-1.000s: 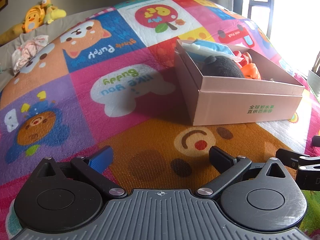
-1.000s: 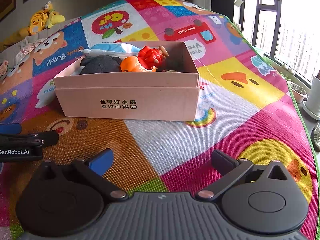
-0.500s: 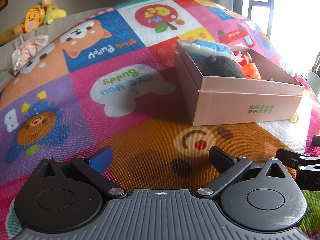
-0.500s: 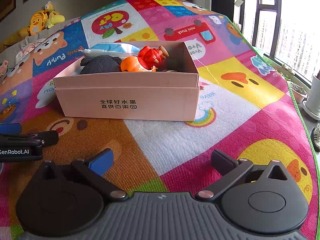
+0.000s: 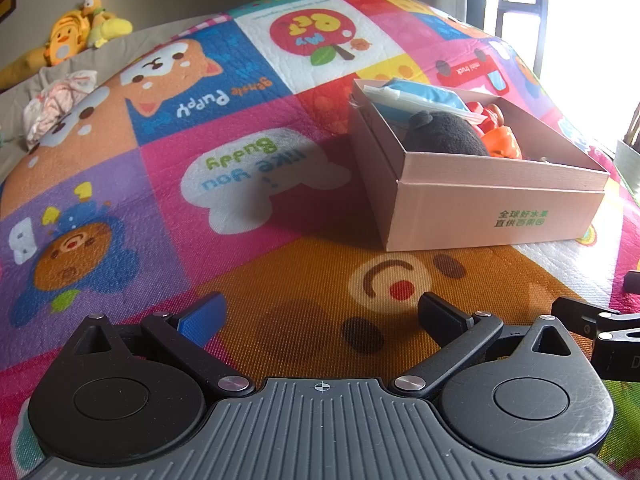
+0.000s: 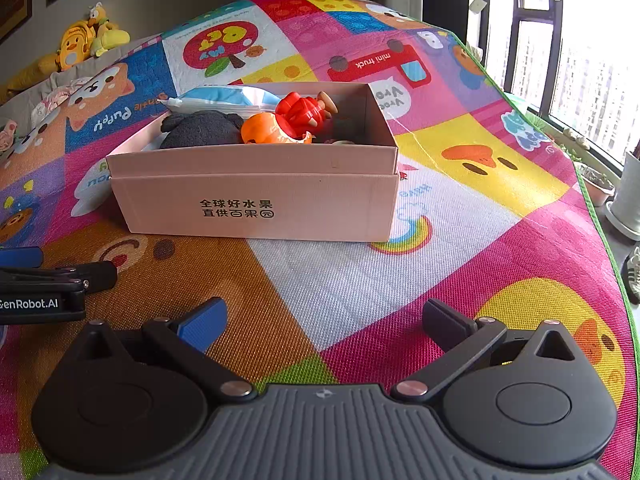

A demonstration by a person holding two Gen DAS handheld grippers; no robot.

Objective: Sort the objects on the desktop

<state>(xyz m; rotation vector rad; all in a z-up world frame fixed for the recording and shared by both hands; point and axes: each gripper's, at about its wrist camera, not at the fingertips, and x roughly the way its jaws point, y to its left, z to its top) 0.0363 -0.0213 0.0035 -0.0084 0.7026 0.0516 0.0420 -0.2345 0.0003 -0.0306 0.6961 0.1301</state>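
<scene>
A pink cardboard box (image 6: 256, 196) is sitting on a bright play mat (image 6: 460, 216) full of cartoon animals. Inside the box, a dark grey plush toy (image 6: 200, 130) is lying next to an orange toy (image 6: 264, 128), and a red toy (image 6: 302, 114) is leaning just behind the orange one. A blue and white packet (image 6: 224, 96) is resting at the far side of the box, poking a little over the rim.

The left gripper (image 5: 320, 314) is hanging low over the mat, on the near side of the box and off to its left. Its fingers (image 5: 202, 318) are spread wide and are holding nothing. The right gripper (image 6: 324, 320) is waiting on the near side of the box too. Its fingers (image 6: 444, 322) are also spread wide with nothing between them. The two grippers are sitting side by side, close together, and both are pointing toward the box.

Far away by the wall, a yellow duck plush (image 5: 66, 38) is sitting.
</scene>
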